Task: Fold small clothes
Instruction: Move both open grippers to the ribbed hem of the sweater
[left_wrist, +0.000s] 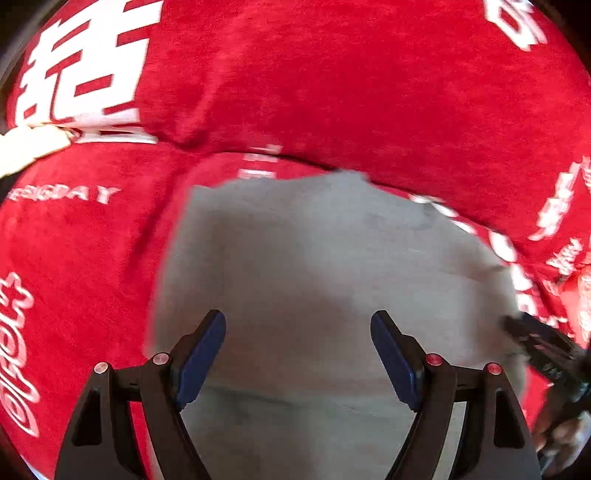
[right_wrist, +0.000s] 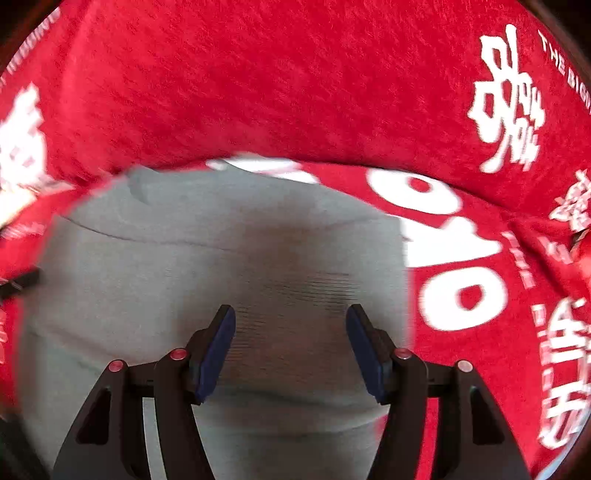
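A small grey garment (left_wrist: 314, 266) lies flat on a red cloth with white lettering (left_wrist: 332, 92). My left gripper (left_wrist: 297, 332) is open just above the garment, with nothing between its blue pads. In the right wrist view the same grey garment (right_wrist: 184, 266) fills the lower middle, its right edge beside large white letters. My right gripper (right_wrist: 290, 325) is open over the garment and empty. The right gripper also shows at the right edge of the left wrist view (left_wrist: 543, 350), with the hand that holds it. Both views are blurred.
The red printed cloth (right_wrist: 295, 74) covers the whole surface and rises in a fold behind the garment. A pale object (left_wrist: 26, 147) shows at the far left edge of the left wrist view.
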